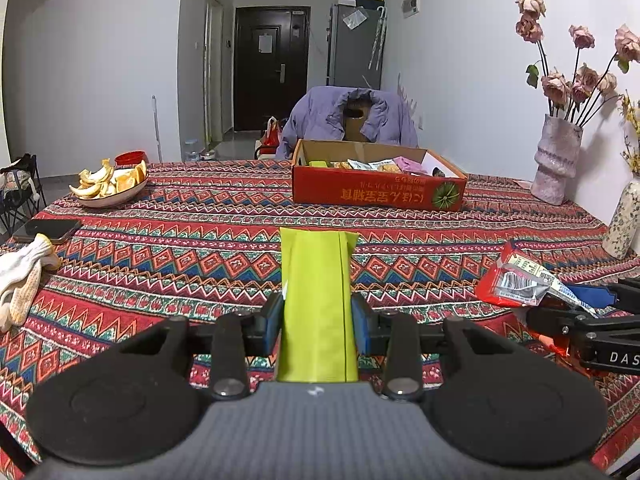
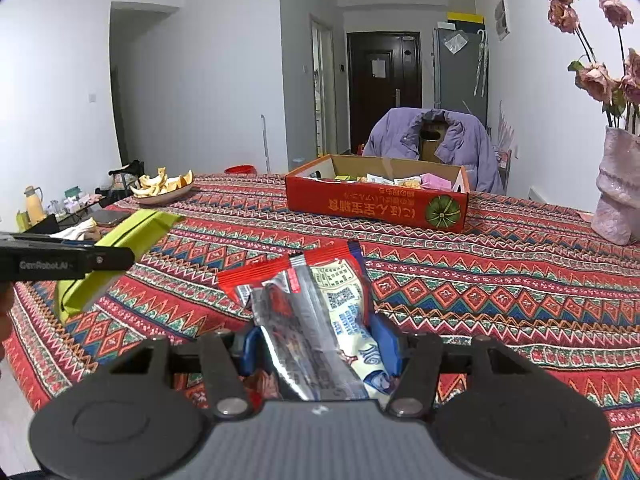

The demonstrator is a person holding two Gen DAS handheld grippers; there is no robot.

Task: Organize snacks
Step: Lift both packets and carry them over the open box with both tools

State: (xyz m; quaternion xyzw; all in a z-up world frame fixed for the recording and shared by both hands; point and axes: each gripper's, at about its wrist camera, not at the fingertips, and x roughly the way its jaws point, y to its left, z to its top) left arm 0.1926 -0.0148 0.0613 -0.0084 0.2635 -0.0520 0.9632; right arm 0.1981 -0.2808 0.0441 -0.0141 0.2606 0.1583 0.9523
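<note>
My left gripper [image 1: 316, 322] is shut on a lime-green snack packet [image 1: 316, 288], which sticks out forward above the patterned tablecloth. My right gripper [image 2: 316, 344] is shut on a bundle of snack packets [image 2: 308, 296], red, silver and white-blue. Each gripper also shows in the other view: the right gripper [image 1: 576, 300] with its red packets [image 1: 516, 280] at the right edge, the left gripper [image 2: 100, 258] with the green packet [image 2: 120, 248] at the left. A red cardboard box [image 1: 376, 192] [image 2: 372, 204] holding several snacks stands ahead at the far side of the table.
A bowl of orange peel [image 1: 110, 186] [image 2: 164, 188], a phone [image 1: 48, 230] and white gloves [image 1: 20, 280] lie at the left. Vases with dried roses [image 1: 556, 160] [image 2: 618, 192] stand at the right. A chair draped with a purple jacket [image 1: 348, 120] is behind the box.
</note>
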